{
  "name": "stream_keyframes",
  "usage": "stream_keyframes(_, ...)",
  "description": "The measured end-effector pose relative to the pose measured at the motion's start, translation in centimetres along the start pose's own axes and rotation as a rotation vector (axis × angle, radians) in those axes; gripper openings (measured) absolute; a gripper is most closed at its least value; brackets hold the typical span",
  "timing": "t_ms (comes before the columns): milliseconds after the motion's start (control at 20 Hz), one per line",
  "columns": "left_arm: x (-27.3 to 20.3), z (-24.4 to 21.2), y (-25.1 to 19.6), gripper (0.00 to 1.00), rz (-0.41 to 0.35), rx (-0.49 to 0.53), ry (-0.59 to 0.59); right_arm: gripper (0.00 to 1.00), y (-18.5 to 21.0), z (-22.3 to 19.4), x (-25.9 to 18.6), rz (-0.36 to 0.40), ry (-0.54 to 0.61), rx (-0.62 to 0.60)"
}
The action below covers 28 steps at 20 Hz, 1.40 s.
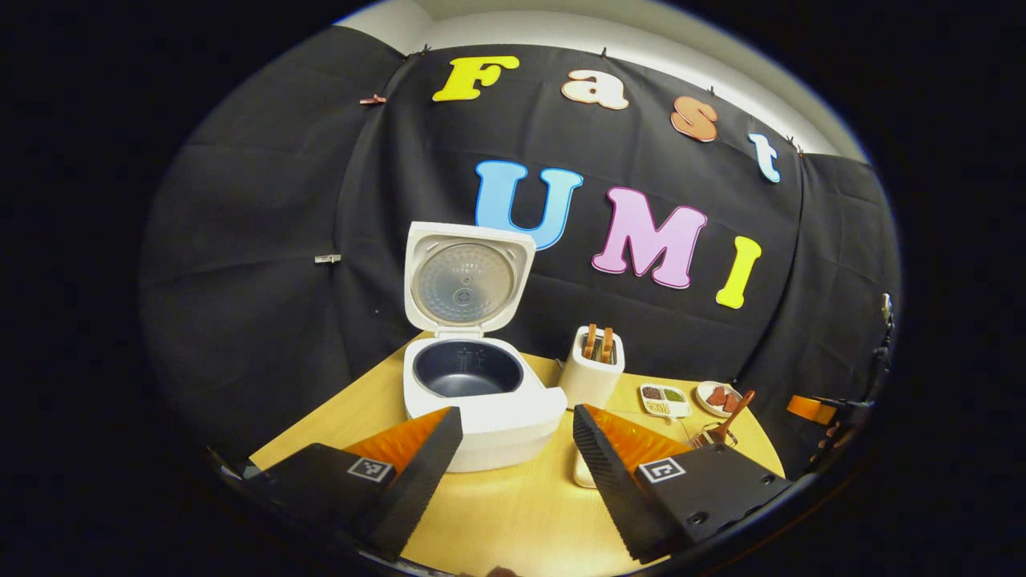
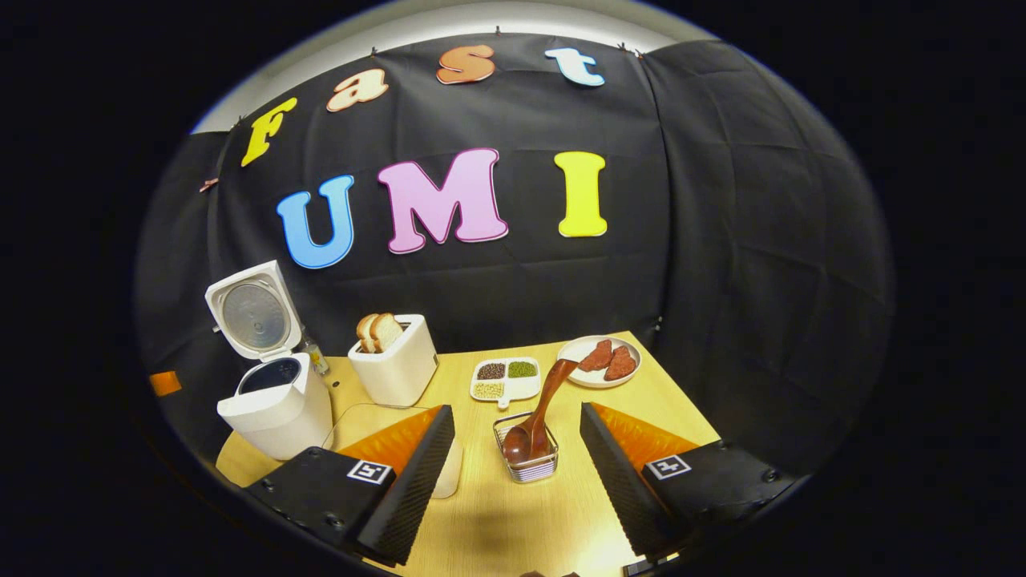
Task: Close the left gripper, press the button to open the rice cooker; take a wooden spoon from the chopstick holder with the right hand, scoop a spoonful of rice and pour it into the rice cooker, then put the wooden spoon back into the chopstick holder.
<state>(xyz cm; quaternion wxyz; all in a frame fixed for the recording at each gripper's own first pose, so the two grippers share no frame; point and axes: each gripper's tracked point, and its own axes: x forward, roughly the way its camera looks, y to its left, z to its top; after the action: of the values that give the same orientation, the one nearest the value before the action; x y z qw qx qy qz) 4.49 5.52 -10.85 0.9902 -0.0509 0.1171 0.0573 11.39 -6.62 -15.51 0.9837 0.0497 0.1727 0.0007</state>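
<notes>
The white rice cooker (image 1: 481,405) stands on the wooden table (image 1: 513,513) with its lid (image 1: 465,280) raised and the dark inner pot (image 1: 467,369) bare. My left gripper (image 1: 517,417) is open just in front of it, holding nothing. The wooden spoon (image 2: 545,401) leans bowl-down in a small wire holder (image 2: 527,463), its handle tilted up to the right. My right gripper (image 2: 517,413) is open, and the holder stands a little beyond its fingers, between them. The rice cooker (image 2: 276,409) sits at the left in the right gripper view. The spoon (image 1: 733,417) appears far right in the left gripper view.
A white toaster (image 2: 397,365) with bread slices stands right of the cooker. Behind the holder are a sectioned dish of grains (image 2: 505,378) and a plate with reddish pieces (image 2: 601,357). A pale container (image 2: 450,473) is partly hidden behind the right gripper's left finger. Black cloth backs the table.
</notes>
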Motion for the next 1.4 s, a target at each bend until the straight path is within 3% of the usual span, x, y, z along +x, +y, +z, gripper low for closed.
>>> stream_keyframes(550,-0.9,-5.0,-6.2,0.96,0.065,0.092,0.125,0.99,-1.9,-5.6,11.9,0.075,0.160,0.113)
stream_keyframes(700,-1.2,-6.0,-7.7,0.96,0.079,0.062,0.152,0.99,-2.3,-6.4,15.1,0.072,0.193,0.176)
stream_keyframes(850,-1.4,-6.4,-9.9,0.96,0.042,-0.006,0.137,0.99,-3.0,-7.1,17.6,0.058,0.230,0.209)
stream_keyframes(1050,-1.6,-8.3,-10.2,0.96,0.072,0.018,0.163,0.96,-3.9,-7.2,20.5,0.042,0.227,0.228)
stream_keyframes(1150,-1.9,-9.3,-10.5,0.96,0.080,0.016,0.179,0.85,-4.0,-7.9,21.3,0.038,0.248,0.246)
stream_keyframes(1200,-2.1,-9.6,-10.6,0.96,0.083,0.009,0.184,0.71,-3.9,-8.4,21.5,0.044,0.264,0.263)
stream_keyframes(1250,-2.2,-10.0,-10.7,0.96,0.091,0.004,0.186,0.66,-3.7,-8.8,21.7,0.044,0.280,0.274)
stream_keyframes(1400,-2.7,-10.8,-10.9,0.96,0.096,-0.006,0.189,0.29,-2.8,-9.2,22.2,0.073,0.305,0.277)
